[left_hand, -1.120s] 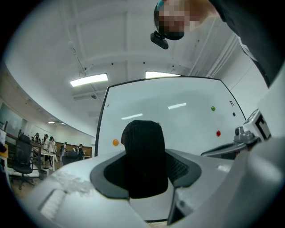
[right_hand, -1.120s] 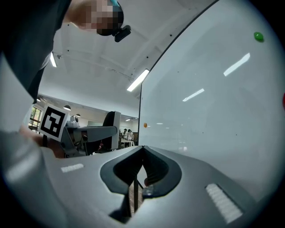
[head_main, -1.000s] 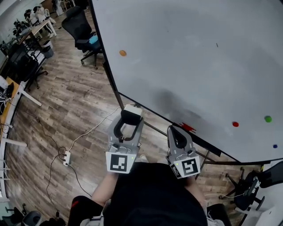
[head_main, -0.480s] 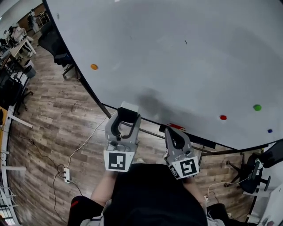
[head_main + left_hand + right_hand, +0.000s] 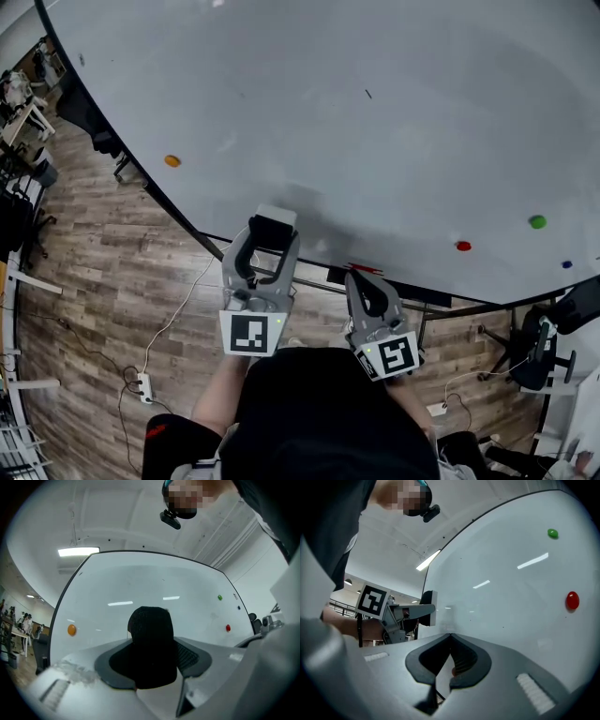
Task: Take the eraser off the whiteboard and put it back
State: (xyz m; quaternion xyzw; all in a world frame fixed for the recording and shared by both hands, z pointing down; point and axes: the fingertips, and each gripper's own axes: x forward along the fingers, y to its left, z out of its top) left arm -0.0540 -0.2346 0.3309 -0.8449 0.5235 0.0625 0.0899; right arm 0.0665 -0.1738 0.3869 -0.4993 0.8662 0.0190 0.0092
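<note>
**Eraser (image 5: 277,217) held in the left gripper (image 5: 272,242) in front of the whiteboard (image 5: 394,122)**

Head view: the left gripper points up at the lower part of the whiteboard. Its jaws stand wide and are closed on the eraser, a dark block with a white back. The eraser shows against the board's surface, above the bottom edge, and this view does not tell whether it touches. The right gripper (image 5: 363,277) is just beside it, lower down at the board's bottom edge, with its jaws together. An orange magnet (image 5: 172,160) sits on the board to the left. A red magnet (image 5: 463,246) and a green magnet (image 5: 536,222) sit well apart from it on the right. Wooden floor (image 5: 112,272) lies below.

Left gripper view: the eraser's dark felt side fills the gap between the two pads, which press on its sides. It stands upright and faces the camera, with the whiteboard behind it.

Right gripper view: the jaws meet at the tips with nothing between them. The left gripper shows at the left with the eraser at its tip, white side turned towards the board. It is close to the board, though contact cannot be made out.
</note>
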